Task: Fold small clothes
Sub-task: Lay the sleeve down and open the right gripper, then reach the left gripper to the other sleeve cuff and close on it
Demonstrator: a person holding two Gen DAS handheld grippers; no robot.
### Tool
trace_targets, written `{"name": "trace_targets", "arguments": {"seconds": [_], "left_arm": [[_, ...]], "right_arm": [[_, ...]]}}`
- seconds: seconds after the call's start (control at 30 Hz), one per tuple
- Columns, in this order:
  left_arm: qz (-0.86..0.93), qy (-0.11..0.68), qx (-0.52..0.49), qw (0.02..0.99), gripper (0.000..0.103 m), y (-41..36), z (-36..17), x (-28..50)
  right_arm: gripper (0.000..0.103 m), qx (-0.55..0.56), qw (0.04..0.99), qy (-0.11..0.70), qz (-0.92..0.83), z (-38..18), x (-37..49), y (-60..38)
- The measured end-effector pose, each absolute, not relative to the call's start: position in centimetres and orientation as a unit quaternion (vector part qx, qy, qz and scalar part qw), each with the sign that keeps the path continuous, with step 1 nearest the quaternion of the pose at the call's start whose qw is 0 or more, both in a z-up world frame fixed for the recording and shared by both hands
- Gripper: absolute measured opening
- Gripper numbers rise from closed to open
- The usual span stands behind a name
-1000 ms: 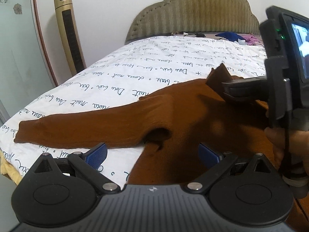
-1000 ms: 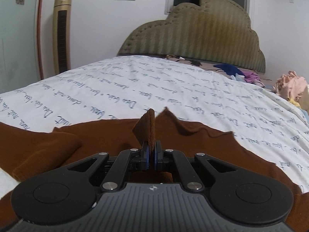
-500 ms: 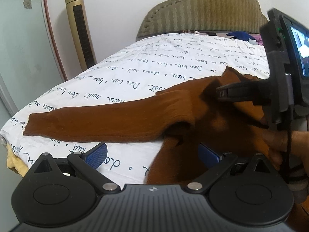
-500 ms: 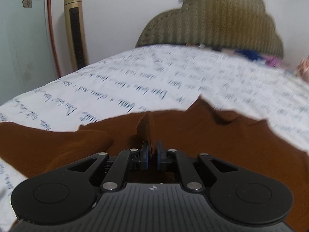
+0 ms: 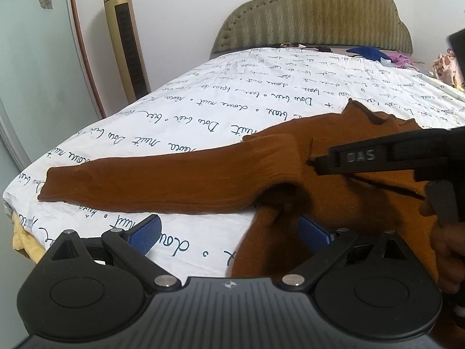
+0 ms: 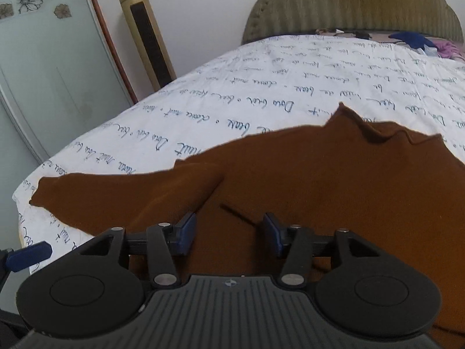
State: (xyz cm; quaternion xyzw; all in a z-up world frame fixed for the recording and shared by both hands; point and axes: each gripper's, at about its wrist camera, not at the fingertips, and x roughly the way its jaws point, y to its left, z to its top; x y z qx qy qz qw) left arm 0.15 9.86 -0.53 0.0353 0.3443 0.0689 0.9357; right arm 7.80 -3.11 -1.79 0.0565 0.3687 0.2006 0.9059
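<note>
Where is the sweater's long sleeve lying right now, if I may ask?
In both views the sleeve stretches leftward across the white bedsheet, just beyond the left tongs.

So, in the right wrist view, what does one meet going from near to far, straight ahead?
right gripper, open → brown sweater → white bedsheet with handwriting print → olive headboard

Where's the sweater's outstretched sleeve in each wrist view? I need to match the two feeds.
Left wrist: the sleeve runs across the left-centre, cuff toward the left bed edge.
Right wrist: the sleeve lies at lower left, ahead of the right gripper.
Shared landmark: the gold tower fan, upper left in both.
</note>
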Motion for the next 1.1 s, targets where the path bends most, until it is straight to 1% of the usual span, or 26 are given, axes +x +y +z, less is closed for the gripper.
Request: {"name": "trace_targets", "arguments": {"seconds": [0.07, 0.13, 0.17, 0.2, 0.3, 0.53, 0.6, 0.73, 0.8, 1.1], "left_arm": [[0.069, 0.345, 0.034, 0.935, 0.101, 10.0, -0.6, 0.2], [0.07, 0.346, 0.034, 0.935, 0.101, 10.1, -0.6, 0.3], [0.07, 0.346, 0.033, 0.935, 0.101, 10.1, -0.7, 0.3], [0.07, 0.346, 0.033, 0.935, 0.101, 10.1, -0.6, 0.3], [0.071, 0.346, 0.035, 0.935, 0.101, 10.1, -0.6, 0.2], [0.073, 0.347, 0.028, 0.935, 0.101, 10.3, -0.5, 0.3], [0.072, 0.35, 0.02, 0.934, 0.101, 10.5, -0.5, 0.4], [0.068, 0.354, 0.015, 0.933, 0.101, 10.4, -0.5, 0.5], [0.069, 0.353, 0.018, 0.933, 0.101, 10.2, -0.5, 0.4], [0.081, 0.352, 0.018, 0.932, 0.101, 10.5, -0.3, 0.5]], "right_arm": [[0.053, 0.066, 0.911, 0.357, 0.198, -1.4, 7.0, -3.6], [0.065, 0.078, 0.914, 0.349, 0.191, -1.2, 6.5, -4.3], [0.074, 0.072, 0.917, 0.348, 0.184, -1.4, 6.3, -4.6], [0.076, 0.054, 0.918, 0.351, 0.175, -1.7, 6.1, -4.6], [0.075, 0.011, 0.926, 0.353, 0.131, -2.3, 5.1, -4.8], [0.078, 0.035, 0.945, 0.301, 0.123, -0.6, 1.4, -7.5], [0.081, 0.03, 0.95, 0.291, 0.106, -0.2, 0.7, -8.4], [0.082, 0.045, 0.955, 0.28, 0.084, 0.3, -0.4, -10.5], [0.085, 0.052, 0.956, 0.278, 0.076, 0.4, -0.8, -11.5], [0.088, 0.032, 0.965, 0.257, 0.035, 0.5, -2.9, -13.3]]}}
